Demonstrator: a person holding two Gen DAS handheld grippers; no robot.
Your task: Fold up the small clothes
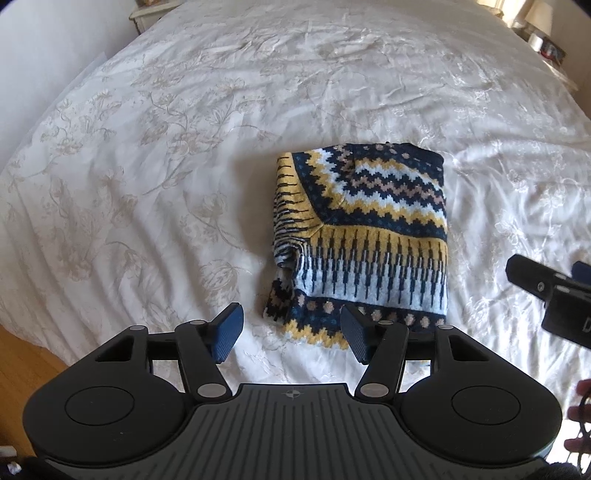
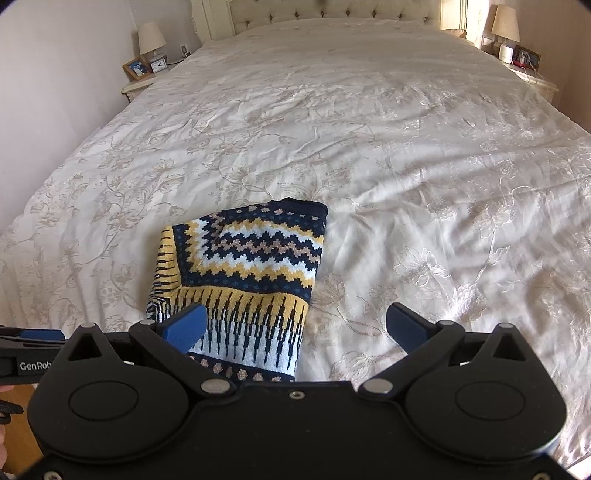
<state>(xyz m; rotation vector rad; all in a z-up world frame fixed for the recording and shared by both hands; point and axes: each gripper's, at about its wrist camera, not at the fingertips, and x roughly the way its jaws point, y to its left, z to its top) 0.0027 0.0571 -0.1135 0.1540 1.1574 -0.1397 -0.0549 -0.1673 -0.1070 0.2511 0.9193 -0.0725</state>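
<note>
A small knitted sweater [image 1: 365, 229] in navy, yellow, white and tan zigzags lies folded into a compact rectangle on the white bedspread [image 1: 166, 166]. My left gripper [image 1: 291, 336] hovers at the sweater's near left corner, jaws open, nothing pinched between the blue pads. In the right wrist view the same sweater [image 2: 251, 273] lies ahead and to the left. My right gripper [image 2: 295, 325] stands wide open over its near right corner and the bare bedspread [image 2: 424, 184], holding nothing. The right gripper's body [image 1: 554, 291] shows at the left view's right edge.
Bedside tables stand at both far corners: one with a lamp [image 2: 151, 38], a clock and a picture frame, the other with a lamp [image 2: 506, 24] and small items. A tufted headboard [image 2: 332, 13] closes the far end. Wooden floor [image 1: 26, 369] shows at the near left.
</note>
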